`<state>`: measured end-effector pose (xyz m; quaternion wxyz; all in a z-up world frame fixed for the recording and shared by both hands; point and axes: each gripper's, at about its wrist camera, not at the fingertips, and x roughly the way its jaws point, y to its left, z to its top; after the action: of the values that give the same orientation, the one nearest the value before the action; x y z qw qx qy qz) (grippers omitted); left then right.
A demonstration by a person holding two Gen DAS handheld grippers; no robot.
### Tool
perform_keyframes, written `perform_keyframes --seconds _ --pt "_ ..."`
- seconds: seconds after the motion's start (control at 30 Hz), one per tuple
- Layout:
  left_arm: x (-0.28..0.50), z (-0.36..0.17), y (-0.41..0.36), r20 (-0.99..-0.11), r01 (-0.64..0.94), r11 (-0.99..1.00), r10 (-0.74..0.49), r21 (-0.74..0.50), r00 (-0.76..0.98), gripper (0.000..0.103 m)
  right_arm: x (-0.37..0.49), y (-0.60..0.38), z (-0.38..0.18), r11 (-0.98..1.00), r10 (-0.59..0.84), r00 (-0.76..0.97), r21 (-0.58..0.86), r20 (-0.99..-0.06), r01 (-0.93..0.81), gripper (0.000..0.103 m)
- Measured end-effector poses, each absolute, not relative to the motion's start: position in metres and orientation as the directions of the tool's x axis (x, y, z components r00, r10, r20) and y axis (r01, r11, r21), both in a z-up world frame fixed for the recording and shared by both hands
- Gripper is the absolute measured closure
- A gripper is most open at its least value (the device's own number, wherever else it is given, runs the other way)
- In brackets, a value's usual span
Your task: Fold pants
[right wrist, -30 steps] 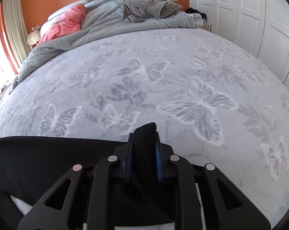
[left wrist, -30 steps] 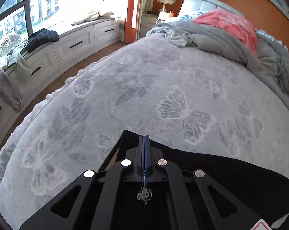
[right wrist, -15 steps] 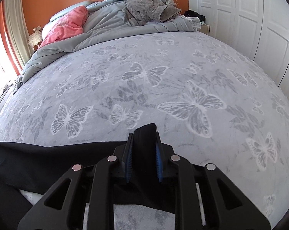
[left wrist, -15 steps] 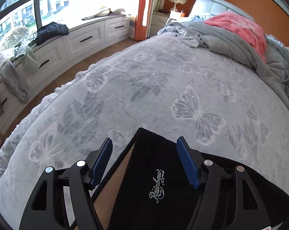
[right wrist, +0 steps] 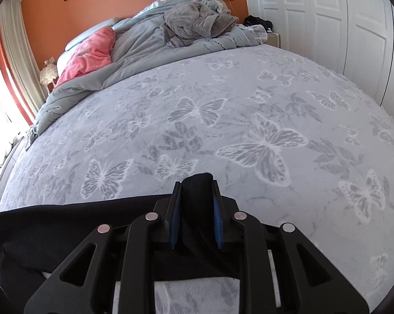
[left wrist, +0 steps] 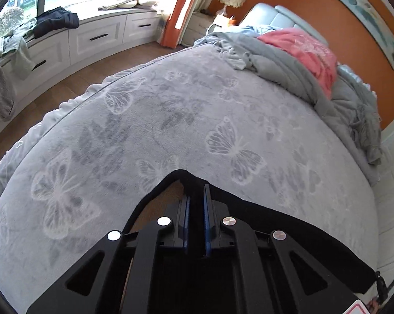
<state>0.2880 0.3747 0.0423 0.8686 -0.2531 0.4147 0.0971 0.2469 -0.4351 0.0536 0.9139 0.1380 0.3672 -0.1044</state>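
Stretching between the two tools, the black pants (right wrist: 66, 233) hang as a dark band just above the near edge of the bed (right wrist: 223, 120), with a strip of the butterfly-print cover showing beneath them in the right wrist view. That gap suggests the cloth is lifted rather than lying flat, held taut so a clean fold line can be carried forward onto the bed.

The right gripper (right wrist: 195, 209) has its jaws closed down on a thick bunch of the fabric, a rounded tuft poking out past the blue pads (right wrist: 217, 225); the bulk between them keeps the jaws a little apart. The left gripper (left wrist: 195, 212) pinches a thinner edge of the same garment, jaws narrow, with a peak of cloth rising ahead of them and a tan patch beside it, perhaps the lining, though I cannot tell. Gripping two points along one edge seems meant to keep the garment spread wide instead of bunching.

Beyond the pants, the middle of the bed carries nothing; a grey duvet (right wrist: 149, 41) and a pink blanket (right wrist: 89, 55) are heaped well apart at the head end. Along the left side runs a window seat (left wrist: 100, 34) with drawers and some loose clothes.
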Motion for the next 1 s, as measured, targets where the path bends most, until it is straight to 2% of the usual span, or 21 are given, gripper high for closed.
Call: perform_keyframes --seconds 0.1,0.17,0.33,0.37,0.43,0.5,0.53,0.57,0.6,0.7,0.77,0.9,0.93,0.97,1.0 --pt "0.222 0.073 0.364 -0.737 -0.306 0.865 -0.103 -0.398 0.668 0.097 0.209 -0.439 0.074 0.944 -0.081 0.733 0.184 -0.675 0.273 0.083" --pt "0.18 0.08 0.356 -0.738 -0.275 0.883 -0.111 -0.381 0.665 0.097 0.177 -0.448 0.077 0.943 -0.09 0.735 0.18 -0.672 0.28 0.083" --pt "0.105 0.039 0.347 -0.806 -0.305 0.909 -0.053 -0.283 0.589 0.093 0.11 -0.468 0.051 0.939 -0.113 0.681 0.147 -0.724 0.312 0.082" --pt "0.093 0.025 0.344 -0.82 -0.314 0.911 -0.044 -0.268 0.571 0.083 0.098 -0.469 0.044 0.937 -0.108 0.669 0.149 -0.735 0.315 0.081" --pt "0.076 0.006 0.348 -0.832 -0.374 0.877 -0.051 -0.302 0.552 0.083 0.075 -0.467 0.035 0.932 -0.073 0.657 0.183 -0.75 0.312 0.08" --pt "0.056 -0.002 0.355 -0.817 -0.427 0.799 -0.135 -0.424 0.56 0.072 0.059 -0.458 0.033 0.935 -0.05 0.659 0.196 -0.75 0.294 0.075" --pt "0.047 -0.004 0.355 -0.794 -0.442 0.749 -0.179 -0.493 0.581 0.056 0.054 -0.453 0.033 0.938 -0.036 0.66 0.202 -0.75 0.281 0.074" --pt "0.042 -0.006 0.353 -0.777 -0.46 0.705 -0.207 -0.54 0.594 0.047 0.048 -0.445 0.034 0.944 -0.026 0.662 0.199 -0.749 0.262 0.07" --pt "0.041 -0.007 0.347 -0.768 -0.461 0.684 -0.231 -0.565 0.598 0.046 0.045 -0.436 0.036 0.95 -0.021 0.663 0.192 -0.748 0.246 0.061" --pt "0.058 -0.011 0.324 -0.75 -0.434 0.655 -0.327 -0.619 0.575 0.041 0.04 -0.414 0.04 0.958 -0.004 0.674 0.191 -0.739 0.216 0.053" --pt "0.071 -0.018 0.316 -0.749 -0.453 0.627 -0.351 -0.634 0.562 0.041 0.042 -0.4 0.042 0.954 0.048 0.679 0.236 -0.733 0.187 0.048" --pt "0.096 -0.033 0.322 -0.757 -0.52 0.566 -0.351 -0.64 0.551 0.044 0.051 -0.384 0.046 0.951 0.075 0.682 0.258 -0.727 0.17 0.02" --pt "0.099 -0.033 0.325 -0.748 -0.516 0.557 -0.353 -0.651 0.562 0.056 0.055 -0.384 0.046 0.946 0.09 0.681 0.276 -0.727 0.17 0.02" --pt "0.102 -0.032 0.327 -0.737 -0.504 0.556 -0.357 -0.661 0.573 0.083 0.063 -0.387 0.046 0.937 0.103 0.681 0.301 -0.725 0.178 0.02" --pt "0.105 -0.029 0.33 -0.727 -0.487 0.558 -0.368 -0.672 0.58 0.092 0.07 -0.39 0.046 0.929 0.115 0.68 0.321 -0.724 0.186 0.02"
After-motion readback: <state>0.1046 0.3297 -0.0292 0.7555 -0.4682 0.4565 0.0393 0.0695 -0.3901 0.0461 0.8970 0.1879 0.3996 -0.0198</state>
